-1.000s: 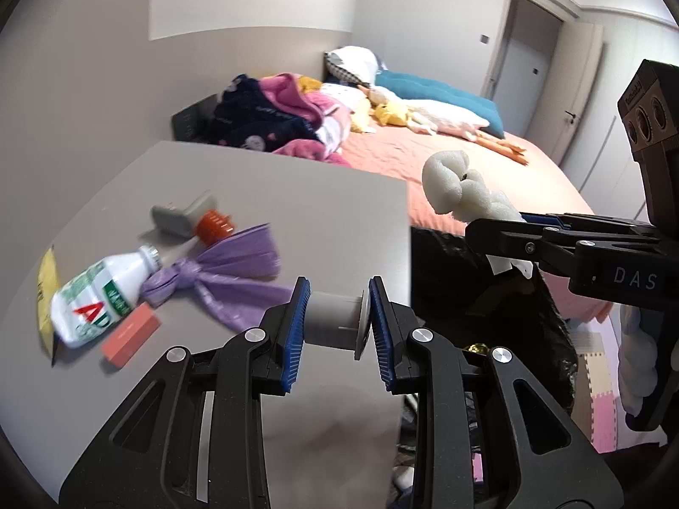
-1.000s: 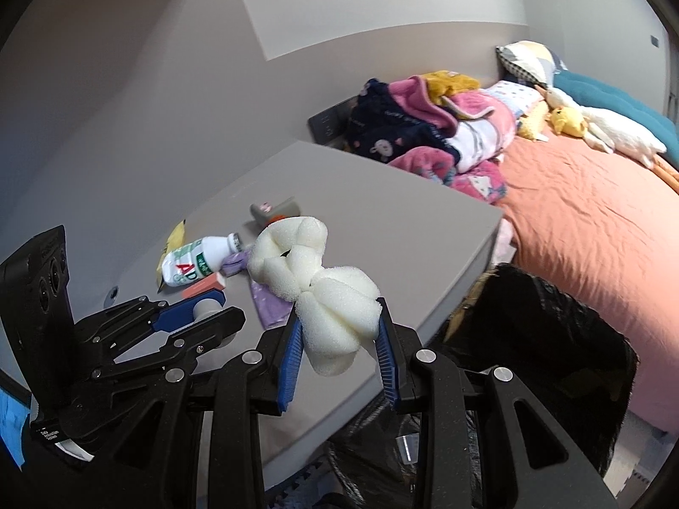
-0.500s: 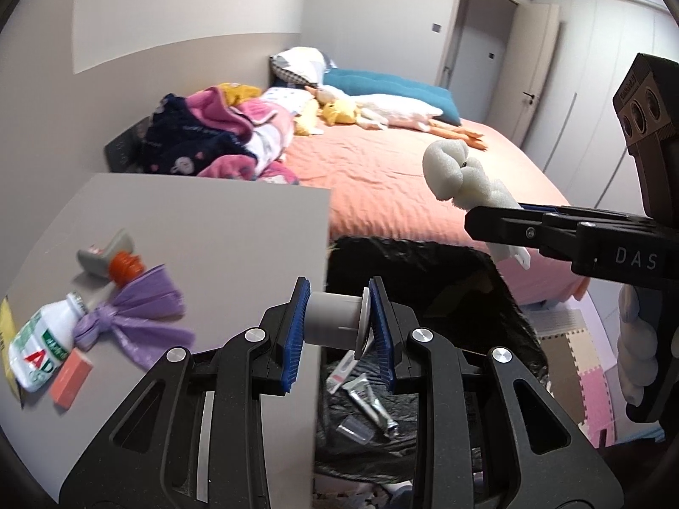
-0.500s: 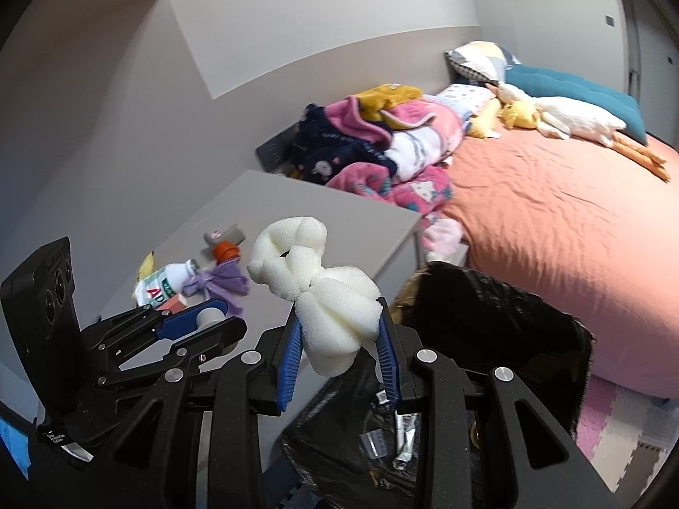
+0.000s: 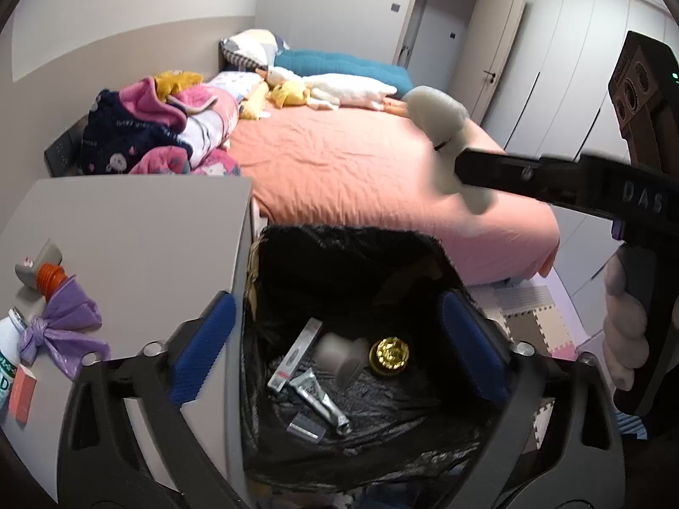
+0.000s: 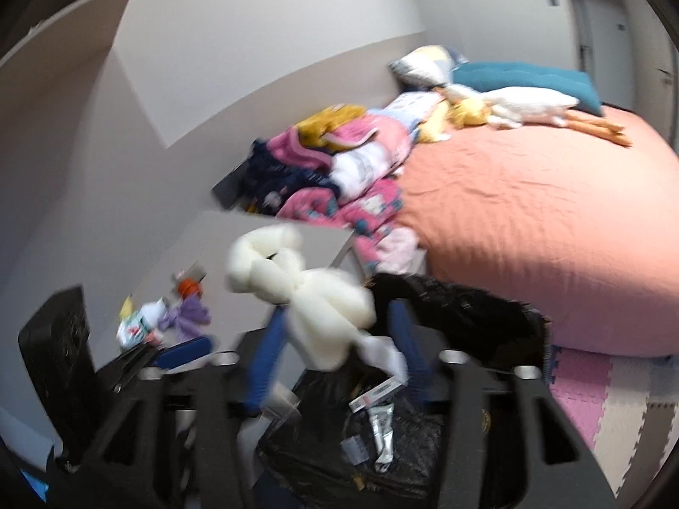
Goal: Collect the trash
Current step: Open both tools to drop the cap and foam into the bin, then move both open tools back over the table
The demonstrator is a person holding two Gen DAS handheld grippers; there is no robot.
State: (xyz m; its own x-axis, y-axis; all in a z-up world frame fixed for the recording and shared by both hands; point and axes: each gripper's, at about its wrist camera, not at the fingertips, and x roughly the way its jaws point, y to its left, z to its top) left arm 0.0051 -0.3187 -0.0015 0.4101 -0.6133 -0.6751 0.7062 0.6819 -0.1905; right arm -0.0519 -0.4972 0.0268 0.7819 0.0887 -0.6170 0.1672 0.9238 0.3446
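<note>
Plastic, black and crinkled, lines the trash bin (image 5: pixel 424 254) under the left gripper (image 5: pixel 335 348), whose 2 blue ribbed pads are spread wide and empty. A pale cylindrical cup (image 5: pixel 343 356) lies inside with a gold lid (image 5: pixel 392 354) and a metallic tube (image 5: pixel 322 401).

Right wrist view, blurred: the right gripper (image 6: pixel 335 360) has parted pads; knotted white foam (image 6: pixel 305 288) sits between them above the bin (image 6: pixel 467 309), contact unclear.

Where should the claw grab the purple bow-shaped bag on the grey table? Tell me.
Grip the purple bow-shaped plastic bag at its knotted waist, coming straight down from above: it lies flat on the grey table, and the waist is its narrowest part. A white bottle crowds its left side.
</note>
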